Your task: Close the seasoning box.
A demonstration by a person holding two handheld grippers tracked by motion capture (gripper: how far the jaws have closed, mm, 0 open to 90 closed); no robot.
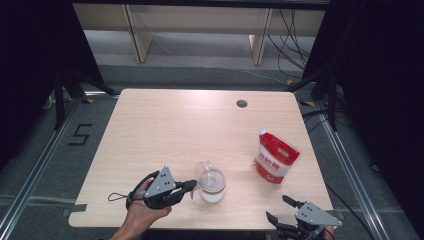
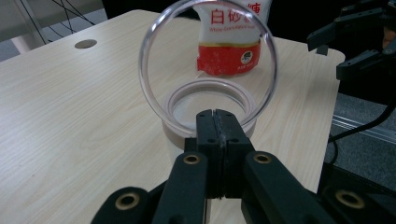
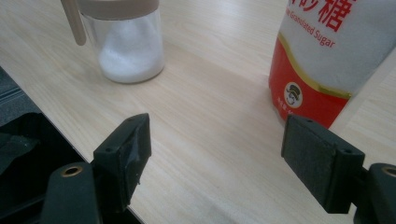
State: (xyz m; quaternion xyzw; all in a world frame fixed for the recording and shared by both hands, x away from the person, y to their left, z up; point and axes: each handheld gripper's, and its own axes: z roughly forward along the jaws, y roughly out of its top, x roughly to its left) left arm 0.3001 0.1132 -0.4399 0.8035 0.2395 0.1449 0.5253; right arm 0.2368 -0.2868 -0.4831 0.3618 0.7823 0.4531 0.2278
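A clear glass jar with a beige collar holds white sugar and stands near the table's front middle. Its round clear lid stands flipped upright. My left gripper lies level at the jar's left side, jaws shut together, tips against the collar below the lid; whether they pinch anything thin I cannot tell. A red and white sugar bag stands to the jar's right. My right gripper hovers open at the front right edge, nothing between its pads, facing jar and bag.
The light wooden table has a round cable hole at the back right. Its right edge drops to dark floor with rails. Cables and a pale shelf frame lie beyond the far edge.
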